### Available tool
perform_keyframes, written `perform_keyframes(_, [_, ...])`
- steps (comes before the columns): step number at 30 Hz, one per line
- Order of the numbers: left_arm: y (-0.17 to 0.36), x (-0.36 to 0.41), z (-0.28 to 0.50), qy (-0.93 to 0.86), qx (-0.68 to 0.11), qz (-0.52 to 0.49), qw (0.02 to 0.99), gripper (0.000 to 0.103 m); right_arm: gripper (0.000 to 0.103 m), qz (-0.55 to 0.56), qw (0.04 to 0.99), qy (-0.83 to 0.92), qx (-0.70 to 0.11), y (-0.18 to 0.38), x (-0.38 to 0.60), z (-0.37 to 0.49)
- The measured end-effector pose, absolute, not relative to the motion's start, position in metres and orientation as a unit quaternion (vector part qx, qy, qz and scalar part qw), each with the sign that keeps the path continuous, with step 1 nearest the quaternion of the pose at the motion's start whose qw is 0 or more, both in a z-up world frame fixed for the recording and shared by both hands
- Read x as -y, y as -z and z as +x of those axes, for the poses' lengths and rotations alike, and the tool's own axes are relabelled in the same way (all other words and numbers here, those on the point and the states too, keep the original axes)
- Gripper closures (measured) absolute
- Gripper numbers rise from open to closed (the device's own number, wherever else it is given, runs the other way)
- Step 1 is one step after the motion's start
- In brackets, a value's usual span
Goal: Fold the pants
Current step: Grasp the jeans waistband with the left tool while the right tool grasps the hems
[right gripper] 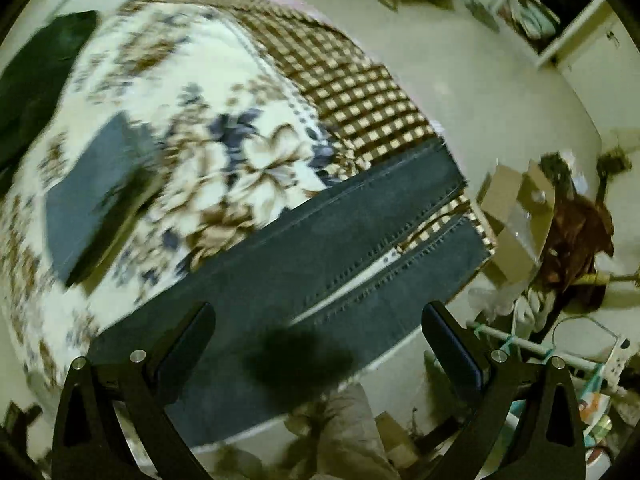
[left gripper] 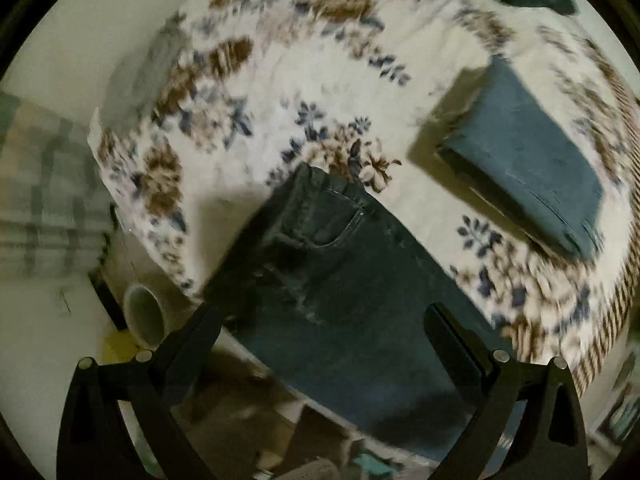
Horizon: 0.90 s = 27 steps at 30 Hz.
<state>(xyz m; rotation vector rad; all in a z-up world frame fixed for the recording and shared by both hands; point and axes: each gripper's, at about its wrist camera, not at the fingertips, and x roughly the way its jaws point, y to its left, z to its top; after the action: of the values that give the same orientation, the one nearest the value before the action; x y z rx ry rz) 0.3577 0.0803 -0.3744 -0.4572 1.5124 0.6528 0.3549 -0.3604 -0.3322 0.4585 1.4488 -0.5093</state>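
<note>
The pants (left gripper: 348,264) are made of dark matt denim with stitched seams. The blanket (left gripper: 280,92) is seen as fluffy flowered cloth. The fingers (right gripper: 452,344) are matt black plastic.

We find no text, label, brand, number or sign that we can read in either view; both are blurred.

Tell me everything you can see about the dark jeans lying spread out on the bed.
The dark jeans look like dark blue-grey denim, lying flat on the flowered blanket. The left view shows the waistband and a stitched pocket; the right view shows both legs side by side with seams, hems near the bed's edge. Both claws, left and right, are open above them, not gripping.
</note>
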Motion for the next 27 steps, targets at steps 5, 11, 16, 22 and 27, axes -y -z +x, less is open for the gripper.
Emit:
perform_keyframes(5, [0.462, -0.095, 0.405, -0.328, -0.684, -0.241, 0.606, 0.000, 0.000, 0.212, 0.649, 0.267, -0.681, 0.443, 0.412, 0.412])
perform_keyframes(11, [0.540, -0.117, 0.439, -0.370, -0.689, -0.270, 0.562, 0.000, 0.000, 0.224, 0.605, 0.291, -0.706, 0.540, 0.454, 0.440])
perform_keyframes(16, [0.576, -0.135, 0.455, -0.398, -0.689, -0.247, 0.554, 0.000, 0.000, 0.267, 0.584, 0.301, -0.705, 0.591, 0.475, 0.451])
perform_keyframes(22, [0.589, -0.139, 0.449, -0.403, -0.690, -0.203, 0.566, 0.045, 0.000, 0.334, 0.543, 0.331, -0.695, 0.635, 0.498, 0.444])
perform_keyframes(27, [0.569, -0.142, 0.438, -0.384, -0.652, -0.246, 0.605, 0.085, 0.010, 0.367, 0.538, 0.346, -0.675, 0.644, 0.514, 0.428])
